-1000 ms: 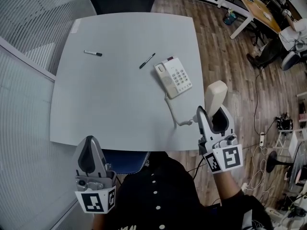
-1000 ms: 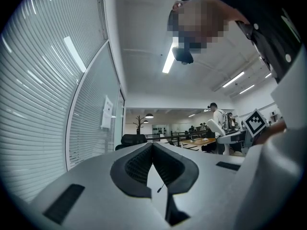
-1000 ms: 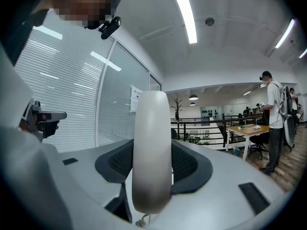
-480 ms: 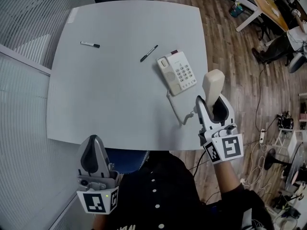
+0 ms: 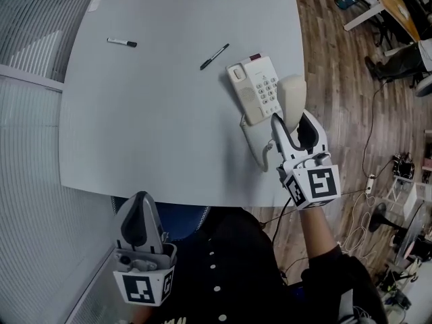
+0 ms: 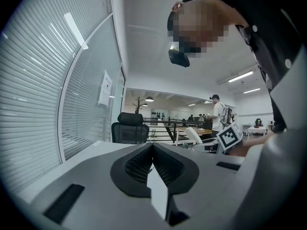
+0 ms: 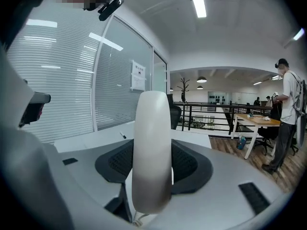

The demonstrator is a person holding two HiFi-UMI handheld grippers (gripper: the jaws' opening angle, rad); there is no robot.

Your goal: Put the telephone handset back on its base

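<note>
The cream telephone base (image 5: 253, 90) with its keypad lies near the right edge of the white table (image 5: 155, 127). My right gripper (image 5: 295, 125) is shut on the cream handset (image 5: 291, 98), which stands upright between the jaws, just right of the base and not resting on it. In the right gripper view the handset (image 7: 152, 147) fills the gap between the dark pads (image 7: 192, 164). A coiled cord (image 5: 255, 147) runs from the base toward the handset. My left gripper (image 5: 138, 213) hangs off the table's near edge, shut and with nothing in it (image 6: 152, 159).
Two pens lie on the table, one (image 5: 214, 56) just left of the base and one (image 5: 121, 42) at the far left. A wood floor (image 5: 331, 79) with cables and desks lies to the right. A black office chair (image 6: 129, 131) stands beyond the table.
My right gripper has carried the handset from beyond the table's right edge to just beside the base. The left gripper has stayed low by the near edge.
</note>
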